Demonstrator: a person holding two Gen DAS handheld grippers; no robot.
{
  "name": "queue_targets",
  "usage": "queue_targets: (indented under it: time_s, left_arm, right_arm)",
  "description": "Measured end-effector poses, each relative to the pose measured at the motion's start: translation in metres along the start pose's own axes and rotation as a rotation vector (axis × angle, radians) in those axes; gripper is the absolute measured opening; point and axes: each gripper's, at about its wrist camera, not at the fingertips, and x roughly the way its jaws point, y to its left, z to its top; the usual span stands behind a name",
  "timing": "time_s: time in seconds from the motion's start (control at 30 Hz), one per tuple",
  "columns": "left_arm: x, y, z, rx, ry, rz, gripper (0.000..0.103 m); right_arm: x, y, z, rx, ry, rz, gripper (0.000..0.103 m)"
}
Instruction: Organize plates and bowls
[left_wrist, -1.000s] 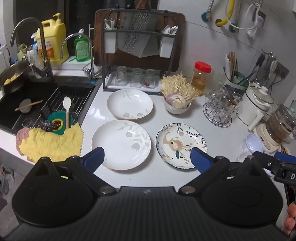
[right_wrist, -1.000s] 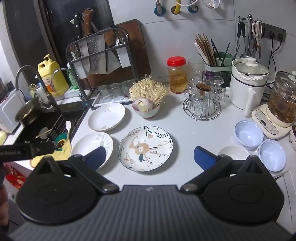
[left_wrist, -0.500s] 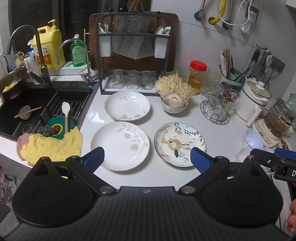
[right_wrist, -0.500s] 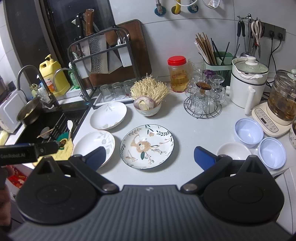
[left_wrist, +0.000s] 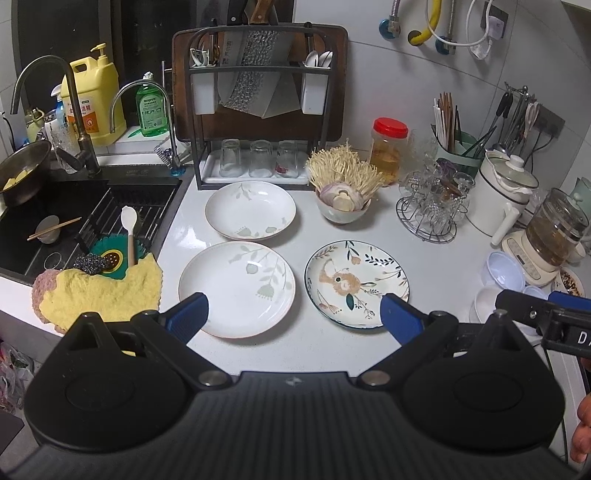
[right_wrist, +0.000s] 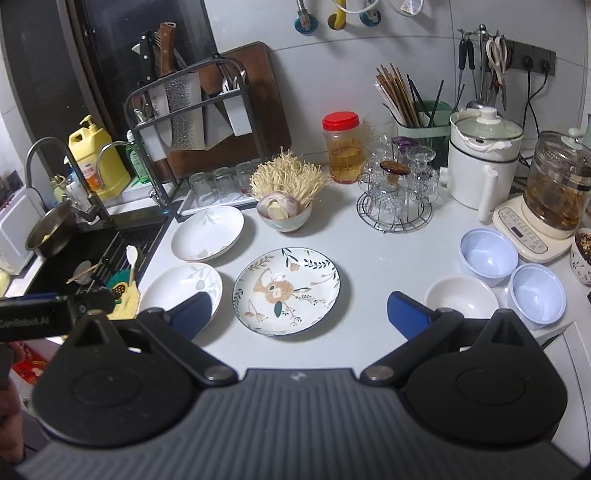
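The white counter (left_wrist: 436, 258) fills mid-frame. On it, left to centre, lie two leaf-print plates (left_wrist: 236, 288) and a deer-pattern plate (right_wrist: 287, 291); three bowls (right_wrist: 487, 256) (two pale blue, one white) sit lower right. Left claw (left_wrist: 291, 317) and right claw (right_wrist: 299, 314) hover wide, empty.

I see a yellow cloth (left_wrist: 101, 291) draped over the sink (left_wrist: 74, 206) edge. A red-lidded jar (left_wrist: 388, 149) stands beside a wire rack of glasses (left_wrist: 430, 206).
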Motion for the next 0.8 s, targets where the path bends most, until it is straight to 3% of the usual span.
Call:
queue_targets:
  time_s: [0.4, 0.8]
  left_arm:
    - [0.002, 0.013, -0.007, -0.055, 0.011, 0.001, 0.101]
    - [0.003, 0.003, -0.007, -0.047, 0.024, -0.004, 0.101]
  right_arm:
    - [-0.005, -0.008, -0.008, 0.028, -0.003, -0.023, 0.103]
    - [-0.004, -0.010, -0.013, 0.041, 0.013, 0.010, 0.103]
